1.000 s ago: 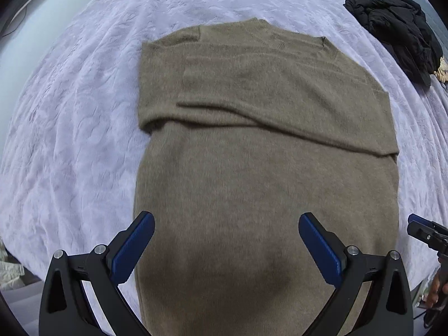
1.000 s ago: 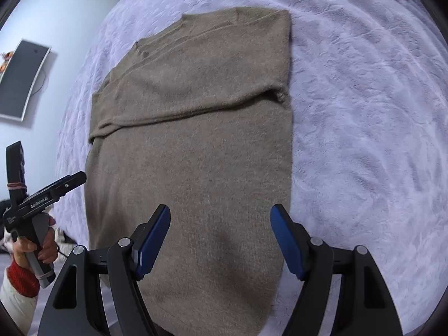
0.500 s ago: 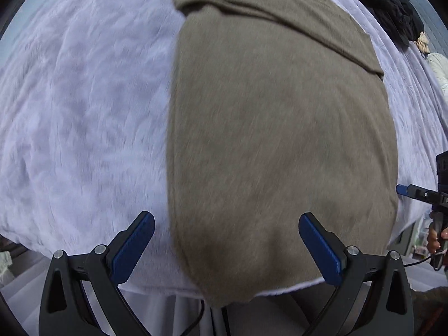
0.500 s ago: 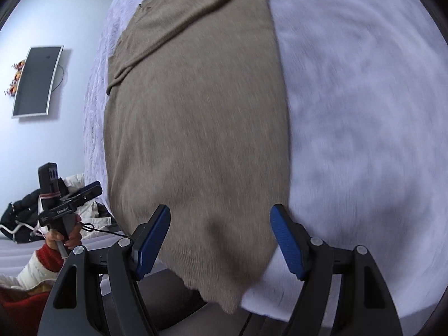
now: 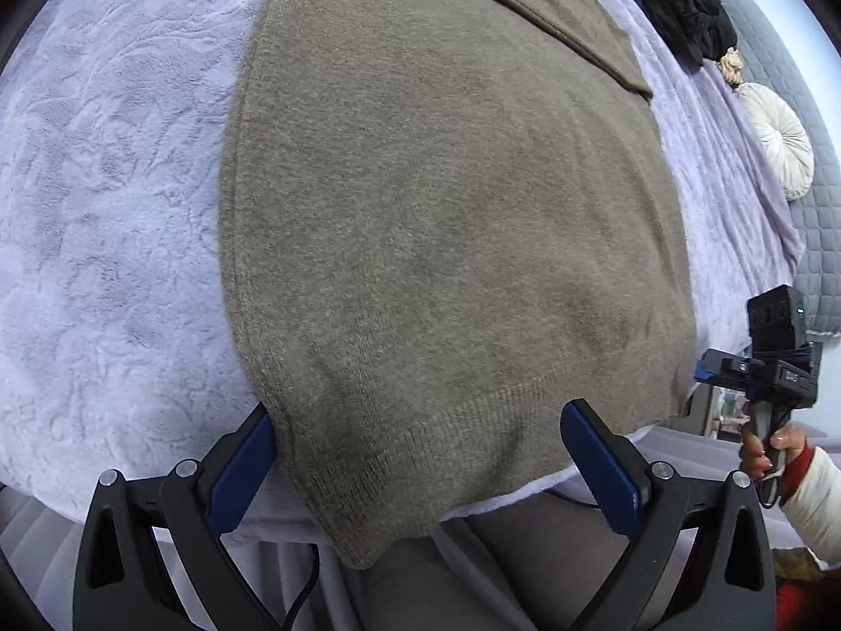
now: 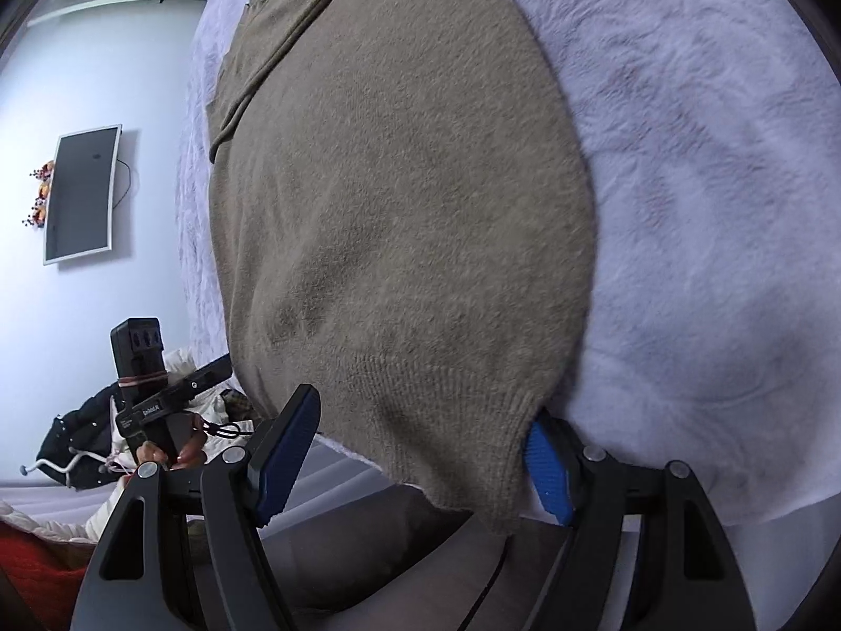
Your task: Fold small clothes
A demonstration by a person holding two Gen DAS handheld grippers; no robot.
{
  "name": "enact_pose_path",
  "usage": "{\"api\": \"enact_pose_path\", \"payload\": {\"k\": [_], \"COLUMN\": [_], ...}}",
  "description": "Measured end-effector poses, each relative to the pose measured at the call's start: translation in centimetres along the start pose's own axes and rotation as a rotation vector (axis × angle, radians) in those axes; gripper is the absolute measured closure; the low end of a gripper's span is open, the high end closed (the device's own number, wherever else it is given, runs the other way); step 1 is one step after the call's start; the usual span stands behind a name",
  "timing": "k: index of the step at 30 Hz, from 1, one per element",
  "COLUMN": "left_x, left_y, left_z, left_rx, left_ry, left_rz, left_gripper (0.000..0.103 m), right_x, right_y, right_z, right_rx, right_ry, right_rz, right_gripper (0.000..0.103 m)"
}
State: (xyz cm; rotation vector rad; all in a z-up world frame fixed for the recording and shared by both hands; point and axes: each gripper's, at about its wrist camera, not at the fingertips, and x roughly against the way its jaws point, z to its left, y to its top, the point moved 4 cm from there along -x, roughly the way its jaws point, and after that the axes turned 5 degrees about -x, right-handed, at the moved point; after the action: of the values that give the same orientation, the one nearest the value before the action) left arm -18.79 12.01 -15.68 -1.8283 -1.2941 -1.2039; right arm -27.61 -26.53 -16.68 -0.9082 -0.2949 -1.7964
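Two grippers hang over the near edge of a bed, each with its blue pads spread wide and nothing clamped between them. The brown sweater (image 5: 447, 242) lies flat on the pale lilac blanket (image 5: 105, 210), its ribbed hem at the near side and hanging a little over the bed's edge, its sleeves folded across the chest at the far end. The left gripper (image 5: 420, 468) straddles the hem's left corner: its left pad sits just beside the sweater's left edge, its right pad near the middle of the hem, and whether either pad touches the knit cannot be told. The right gripper (image 6: 420, 452) straddles the hem's right corner, with its right pad partly hidden behind the cloth's edge and its left pad out beyond the hem over the bed's side. In the left wrist view the right hand (image 5: 767, 452) grips its handle at the far right; a dark heap of clothing (image 5: 678, 5) and a round white cushion (image 5: 780, 139) lie far off to the right. In the right wrist view a wall screen (image 6: 81, 194) hangs at left.
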Motion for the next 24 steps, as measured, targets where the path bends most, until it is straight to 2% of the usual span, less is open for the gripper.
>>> {"api": "enact_pose_path", "payload": {"k": [5,6,7,8,10,12,14,20,24], "left_x": [-0.3,-0.3,-0.4,-0.4,-0.4,-0.4,-0.1,2.3,5.1], "left_y": [-0.7,-0.7,-0.8,-0.9,-1.1,-1.2,-1.3,-0.1,2.3], "left_z": [-0.3,-0.3,-0.3,-0.1,0.3,0.7,0.9,0.4,-0.1], "left_rx": [0.016,0.023,0.032,0.04,0.037,0.035,0.06,0.141,0.175], "left_ry": [-0.034,-0.031,-0.019,0.0,0.025,0.023,-0.048,-0.174,-0.221], "left_rz": [0.003,0.003,0.006,0.011,0.026,0.043,0.044,-0.016,-0.099], "left_gripper": [0.0,0.002,0.004,0.012,0.031,0.07,0.089,0.089,0.089], "right_x": [-0.7,-0.6,-0.6,-0.7,-1.2,-1.4,-1.5,0.0,1.7], "right_y": [0.2,0.3,0.3,0.4,0.6,0.8,1.1,3.0,5.2], "right_z": [0.1,0.0,0.1,0.3,0.6,0.9,1.6,4.4,6.7], "right_rx": [-0.06,-0.075,-0.079,-0.078,-0.076,-0.071,-0.071,-0.098,-0.078], "right_ry": [0.065,0.085,0.099,0.103,0.095,0.098,0.137,0.358,0.451], "right_rz": [0.005,0.009,0.011,0.015,0.03,0.037,0.038,0.022,-0.004], "right_gripper": [0.026,0.031,0.043,0.051,0.085,0.088,0.089,0.091,0.091]}}
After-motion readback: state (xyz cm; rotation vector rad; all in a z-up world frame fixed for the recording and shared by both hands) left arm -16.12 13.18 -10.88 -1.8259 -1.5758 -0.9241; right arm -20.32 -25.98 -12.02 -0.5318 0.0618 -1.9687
